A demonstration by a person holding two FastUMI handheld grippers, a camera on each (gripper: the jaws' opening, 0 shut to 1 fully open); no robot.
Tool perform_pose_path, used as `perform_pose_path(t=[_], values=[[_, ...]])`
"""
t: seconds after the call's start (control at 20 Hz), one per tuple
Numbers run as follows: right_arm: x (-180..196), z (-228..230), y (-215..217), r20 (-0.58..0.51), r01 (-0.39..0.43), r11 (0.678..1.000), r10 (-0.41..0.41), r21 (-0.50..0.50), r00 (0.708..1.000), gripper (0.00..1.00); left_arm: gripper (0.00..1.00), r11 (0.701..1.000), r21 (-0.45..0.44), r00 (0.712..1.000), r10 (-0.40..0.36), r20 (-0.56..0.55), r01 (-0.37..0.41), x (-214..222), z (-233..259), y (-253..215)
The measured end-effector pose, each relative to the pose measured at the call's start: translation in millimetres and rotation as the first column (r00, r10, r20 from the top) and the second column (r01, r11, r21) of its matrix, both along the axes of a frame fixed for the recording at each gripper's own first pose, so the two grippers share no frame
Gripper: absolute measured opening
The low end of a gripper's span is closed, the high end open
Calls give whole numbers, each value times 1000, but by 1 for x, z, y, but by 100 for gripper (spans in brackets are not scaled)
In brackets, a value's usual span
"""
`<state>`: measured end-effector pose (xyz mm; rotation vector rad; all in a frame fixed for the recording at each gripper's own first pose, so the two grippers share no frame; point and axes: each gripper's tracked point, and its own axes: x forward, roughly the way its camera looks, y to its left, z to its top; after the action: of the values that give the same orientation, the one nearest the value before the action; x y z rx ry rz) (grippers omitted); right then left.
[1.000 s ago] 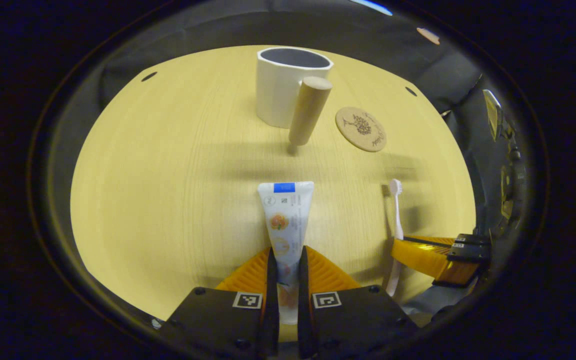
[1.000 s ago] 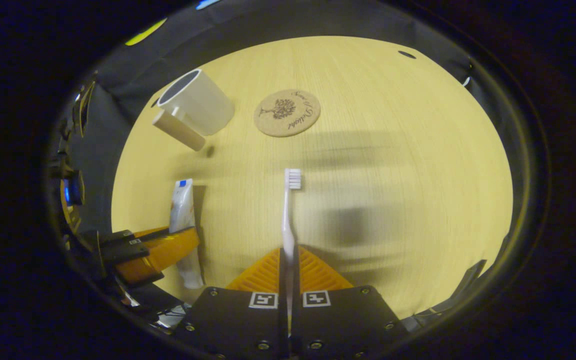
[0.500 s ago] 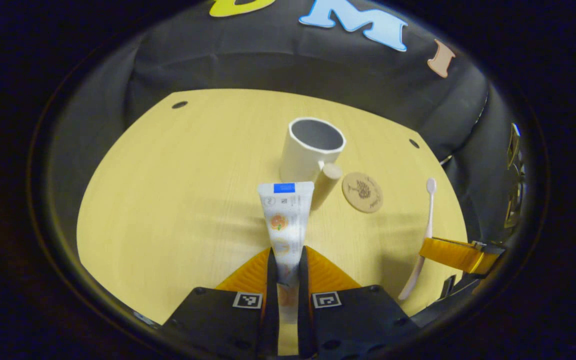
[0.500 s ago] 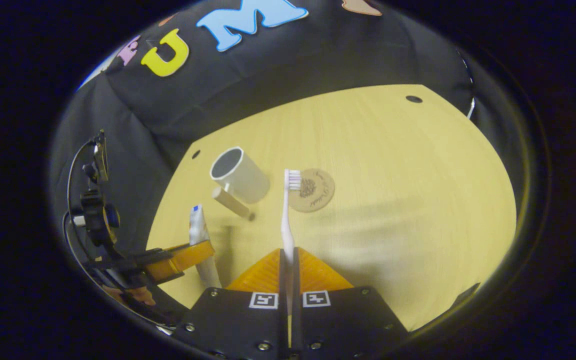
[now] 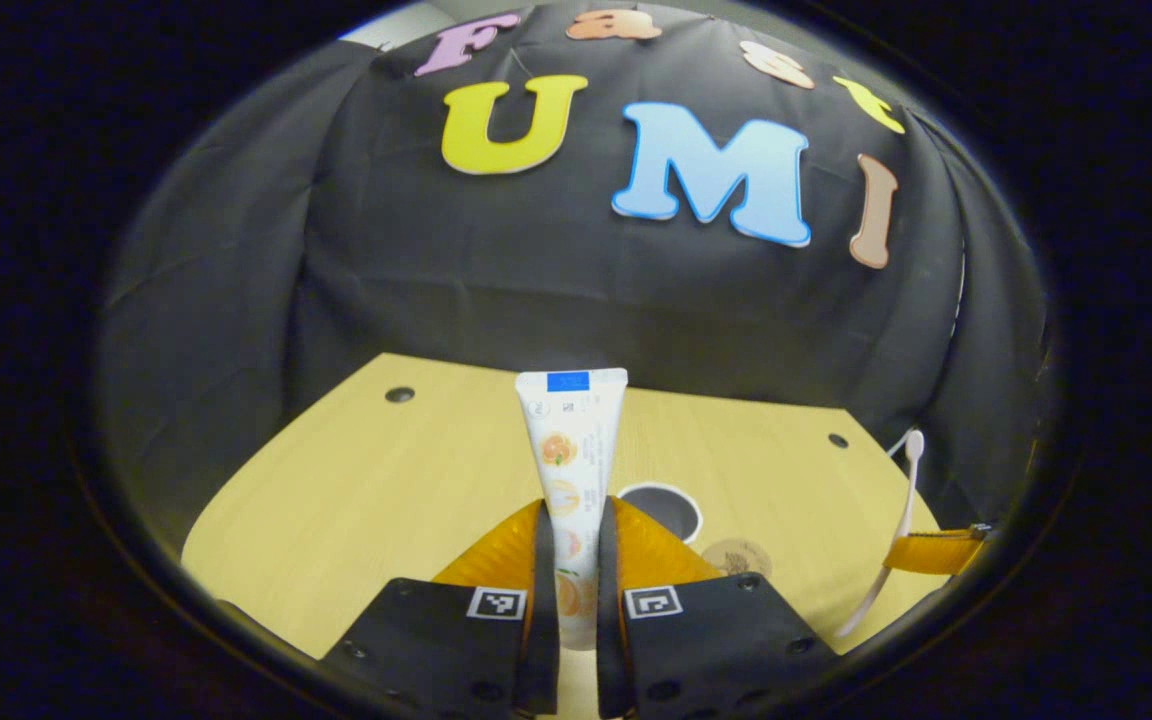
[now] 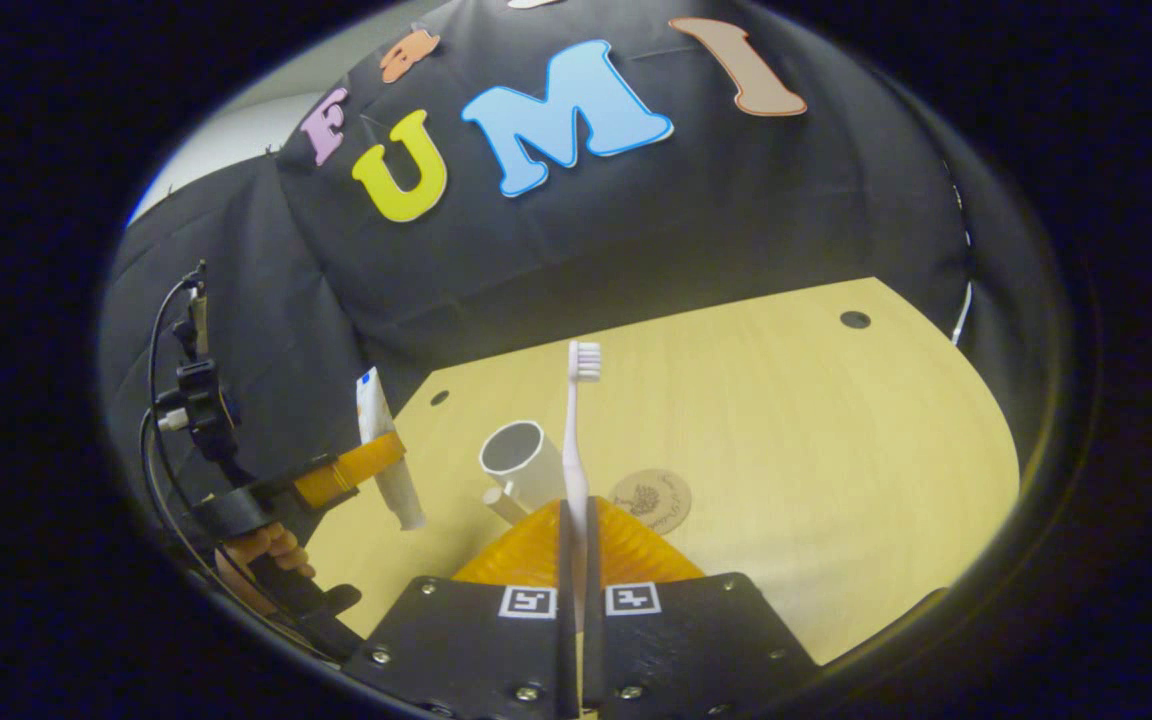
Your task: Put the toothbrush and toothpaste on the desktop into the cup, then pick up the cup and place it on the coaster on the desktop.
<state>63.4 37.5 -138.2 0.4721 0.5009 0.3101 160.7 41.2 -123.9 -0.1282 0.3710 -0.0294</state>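
Observation:
My left gripper point(image 5: 569, 520) is shut on a white toothpaste tube point(image 5: 570, 440) that stands upright between its orange fingers, lifted well above the desk. My right gripper point(image 6: 574, 520) is shut on the handle of a white toothbrush point(image 6: 576, 420), bristles up. In the left gripper view the white cup point(image 5: 664, 508) peeks out just right of my fingers, with the round cork coaster point(image 5: 736, 557) beside it. The right gripper view has the cup point(image 6: 521, 465) just left of the toothbrush and the coaster point(image 6: 652, 499) to its right. The left gripper point(image 6: 351, 470) with the tube point(image 6: 383, 450) is at the far left there.
The pale wooden desk point(image 6: 786, 430) has small dark holes near its far corners point(image 6: 853, 320). Black cloth walls close in behind and beside it. A hand point(image 6: 261, 555) holds the left gripper's handle, with a cable point(image 6: 161, 400) above it.
Both grippers have risen and tilted up from the desk, carrying the tube and the toothbrush; cup and coaster dropped lower in both views and the wall now shows behind.

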Motion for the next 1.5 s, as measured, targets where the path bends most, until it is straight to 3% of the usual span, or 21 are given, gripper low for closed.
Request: perform_pose_path(t=[0.15, 0.4, 0.6, 0.75, 0.9, 1.2, 1.25, 1.35, 1.5], values=[[2, 6, -5, 27, 21, 999, -21, -27, 999, 3, 22, 999, -43, 995, -15, 102, 19, 24, 18, -9], [-1, 15, -11, 46, 58, 997, -56, -42, 997, 3, 21, 992, -84, 981, -77, 176, 93, 53, 21, -32], [0, 13, -15, 30, 82, 995, -81, -53, 996, 3, 22, 986, -105, 980, -114, 164, 132, 88, 0, -51], [1, 15, -15, 30, 88, 994, -87, -60, 996, 7, 22, 982, -104, 979, -140, 146, 156, 99, -23, -58], [6, 18, -10, 40, 79, 994, -76, -77, 996, 3, 22, 981, -101, 982, -156, 110, 167, 101, -43, -62], [32, 39, 13, 89, 26, 997, -19, -73, 996, 4, 39, 974, -118, 981, -191, 34, 193, 87, -68, -66], [36, 40, 17, 99, 15, 997, -7, -75, 995, 3, 52, 973, -115, 980, -198, 19, 199, 83, -71, -66], [45, 43, 26, 118, -6, 997, 16, -81, 993, 3, 59, 975, -89, 979, -201, 34, 204, 75, -64, -62], [62, 48, 39, 144, -31, 997, 41, -71, 989, 3, 82, 975, -59, 976, -214, 38, 216, 58, -53, -55]])
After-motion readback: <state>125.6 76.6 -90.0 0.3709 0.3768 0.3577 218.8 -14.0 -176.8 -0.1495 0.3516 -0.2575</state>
